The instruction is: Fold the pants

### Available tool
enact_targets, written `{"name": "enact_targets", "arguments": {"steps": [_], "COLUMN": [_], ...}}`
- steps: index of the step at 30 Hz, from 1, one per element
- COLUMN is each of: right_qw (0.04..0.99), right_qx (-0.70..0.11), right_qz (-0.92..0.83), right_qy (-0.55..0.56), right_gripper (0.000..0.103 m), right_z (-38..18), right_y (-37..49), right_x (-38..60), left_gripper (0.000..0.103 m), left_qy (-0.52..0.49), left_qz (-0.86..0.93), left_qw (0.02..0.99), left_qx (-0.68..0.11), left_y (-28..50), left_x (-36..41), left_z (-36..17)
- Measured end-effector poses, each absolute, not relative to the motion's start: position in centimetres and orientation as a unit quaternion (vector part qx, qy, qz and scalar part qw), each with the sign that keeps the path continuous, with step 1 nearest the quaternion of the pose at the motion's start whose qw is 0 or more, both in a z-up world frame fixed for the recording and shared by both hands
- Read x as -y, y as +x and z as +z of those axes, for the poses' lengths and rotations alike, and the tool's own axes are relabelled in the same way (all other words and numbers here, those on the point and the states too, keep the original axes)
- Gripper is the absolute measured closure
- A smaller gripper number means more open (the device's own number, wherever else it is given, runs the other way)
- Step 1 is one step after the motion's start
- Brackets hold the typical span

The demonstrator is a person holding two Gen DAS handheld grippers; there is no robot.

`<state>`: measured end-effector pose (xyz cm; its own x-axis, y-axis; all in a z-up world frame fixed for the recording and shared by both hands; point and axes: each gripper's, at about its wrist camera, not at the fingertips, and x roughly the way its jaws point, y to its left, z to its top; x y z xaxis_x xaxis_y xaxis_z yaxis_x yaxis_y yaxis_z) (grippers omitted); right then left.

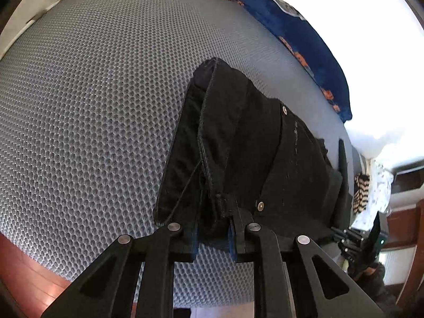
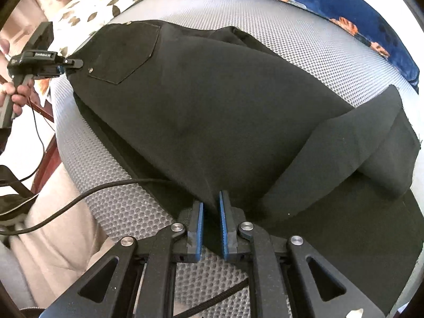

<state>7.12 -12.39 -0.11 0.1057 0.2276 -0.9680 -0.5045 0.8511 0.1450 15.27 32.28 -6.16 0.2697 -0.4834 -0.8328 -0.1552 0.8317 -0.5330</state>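
Right wrist view: both grippers, right gripper (image 2: 211, 225) and left gripper (image 2: 70, 63), clench black pants (image 2: 212, 111) on grey mesh mattress (image 2: 291, 31).

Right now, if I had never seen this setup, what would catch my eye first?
A pair of black pants sprawls across the middle of a grey mesh mattress. The left gripper pinches the waistband end, the right gripper a fold along the leg. A blue patterned blanket lies along the far edge.

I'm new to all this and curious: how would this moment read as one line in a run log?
step: folding | left gripper: shut on pants waistband | right gripper: shut on pants edge | pants: on grey mesh surface
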Motion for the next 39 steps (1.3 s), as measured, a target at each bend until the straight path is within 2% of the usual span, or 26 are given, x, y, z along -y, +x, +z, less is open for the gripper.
{"name": "enact_targets", "arguments": {"steps": [5,11,13,15,18,23,28,33,39], "right_qw": [0.731,0.74,0.742,0.746,0.761,0.778,0.812,0.834,0.807], "right_qx": [-0.62,-0.621,-0.619,-0.618,-0.601,-0.581,-0.545,-0.524,-0.534], "right_qz": [0.244,0.236,0.238,0.235,0.235,0.238,0.205,0.131,0.094], "right_qy": [-0.144,-0.11,-0.098,-0.082,-0.066,-0.017,0.042,0.109,0.235], "right_gripper": [0.092,0.088,0.077,0.045,0.045,0.045,0.045,0.044,0.047], "right_z": [-0.8,-1.3,-1.4,-1.2,-0.1,3.0,6.9,8.8,5.6], "right_y": [6.6,7.0,7.1,7.2,7.1,6.3,6.4,8.4,11.4], "right_x": [11.6,11.8,11.9,12.2,13.1,16.3,22.1,28.4,33.9], "left_gripper": [0.082,0.078,0.073,0.063,0.053,0.053,0.053,0.052,0.052], "left_qy": [-0.252,-0.257,-0.258,-0.242,-0.199,-0.106,-0.029,-0.008,0.032], "left_qz": [-0.106,-0.093,-0.08,-0.06,-0.026,0.031,-0.016,-0.137,-0.233], "left_qw": [0.753,0.768,0.774,0.789,0.814,0.865,0.897,0.893,0.856], "left_qx": [-0.599,-0.58,-0.573,-0.562,-0.546,-0.489,-0.441,-0.429,-0.461], "left_y": [14.6,13.6,12.9,11.8,10.5,8.7,8.4,8.0,8.0], "left_x": [-30.5,-29.7,-29.8,-29.8,-29.5,-28.4,-24.0,-15.6,-5.5], "left_z": [-7.2,-6.9,-6.4,-5.4,-3.4,0.6,3.4,3.3,0.4]}}
